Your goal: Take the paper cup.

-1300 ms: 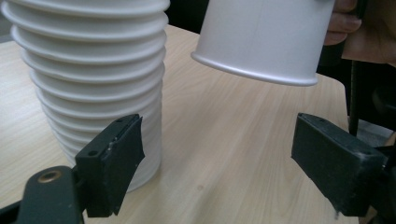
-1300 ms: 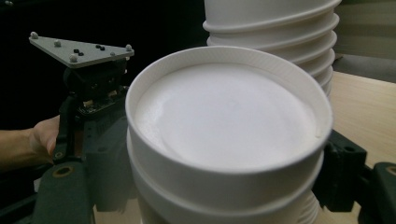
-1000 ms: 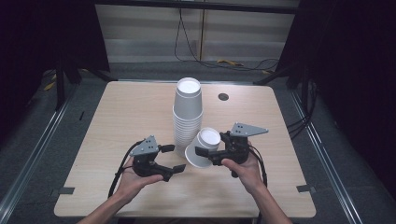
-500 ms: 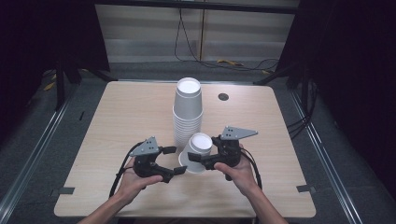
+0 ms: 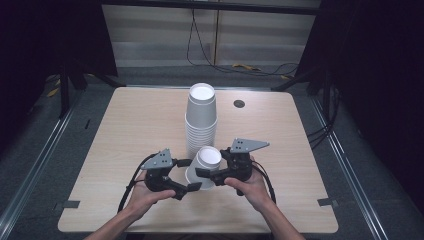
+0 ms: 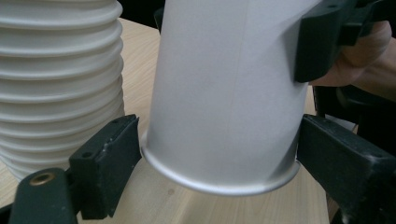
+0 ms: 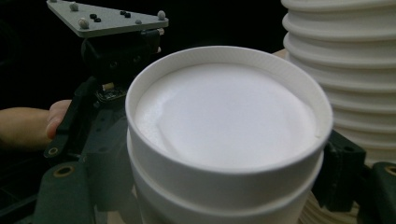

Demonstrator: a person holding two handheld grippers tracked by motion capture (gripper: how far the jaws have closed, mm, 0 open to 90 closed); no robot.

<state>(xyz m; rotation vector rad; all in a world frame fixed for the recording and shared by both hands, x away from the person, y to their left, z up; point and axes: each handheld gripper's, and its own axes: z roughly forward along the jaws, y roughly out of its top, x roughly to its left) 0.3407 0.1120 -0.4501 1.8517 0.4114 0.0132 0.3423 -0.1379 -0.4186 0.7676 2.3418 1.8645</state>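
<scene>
Held cups point(image 5: 204, 167): white paper, matt, smooth-walled, with a rolled rim; the base edge in the left gripper view carries a faint sheen. Stack of cups point(image 5: 201, 120), frame centre: same white matt paper, rims forming ridges. Table point(image 5: 130, 125): pale wood-grain top, matt, smooth. Gripper pads point(image 6: 109, 154): black plastic, matt, slightly grainy. Three-cornered plate point(image 7: 105, 18), upper left: grey, flat, matt.

A light wooden table point(image 5: 125, 130) stands on a grey floor point(image 5: 45, 150). A small dark round cap point(image 5: 239, 104) sits far right on its top. Black cables point(image 5: 200, 45) trail across the floor beyond.
</scene>
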